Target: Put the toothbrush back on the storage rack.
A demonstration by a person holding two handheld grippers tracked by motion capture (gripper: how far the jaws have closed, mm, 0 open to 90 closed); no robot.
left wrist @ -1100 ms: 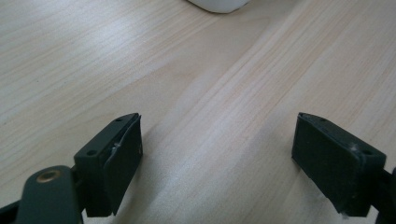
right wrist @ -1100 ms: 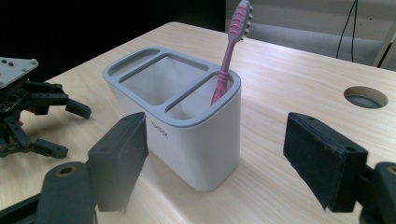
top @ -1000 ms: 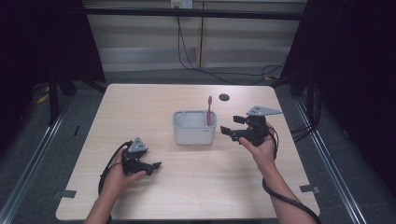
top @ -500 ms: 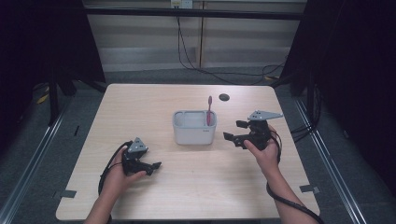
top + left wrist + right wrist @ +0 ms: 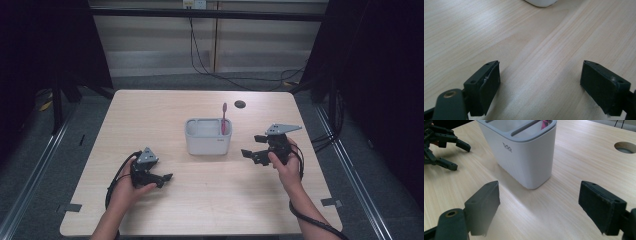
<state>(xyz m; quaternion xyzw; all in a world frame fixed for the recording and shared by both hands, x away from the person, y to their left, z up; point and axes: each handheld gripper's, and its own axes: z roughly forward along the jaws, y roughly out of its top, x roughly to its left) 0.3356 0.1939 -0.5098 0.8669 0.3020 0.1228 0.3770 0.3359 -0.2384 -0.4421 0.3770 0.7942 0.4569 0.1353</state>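
A white two-compartment holder (image 5: 208, 136) stands mid-table with a pink toothbrush (image 5: 223, 117) upright in its right compartment. To the holder's right, a short way off, my right gripper (image 5: 250, 145) points at it. Its jaws have just been opening a little and stand open with nothing between them. The right gripper view has the holder (image 5: 524, 152) ahead of that gripper (image 5: 539, 210), with the toothbrush (image 5: 545, 123) at the top edge. My left gripper (image 5: 165, 179) rests low on the wood at front left, open and empty. In its own view the left gripper (image 5: 540, 85) faces bare tabletop.
The light wooden table (image 5: 150, 115) has a round cable hole (image 5: 240, 104) behind the holder. Bare wood lies between the two grippers and in front of the holder. Cables run across the floor beyond the far edge. Dark curtains flank both sides.
My right gripper has drawn back slightly from the holder toward the person's side. The left hand and the toothbrush have stayed put.
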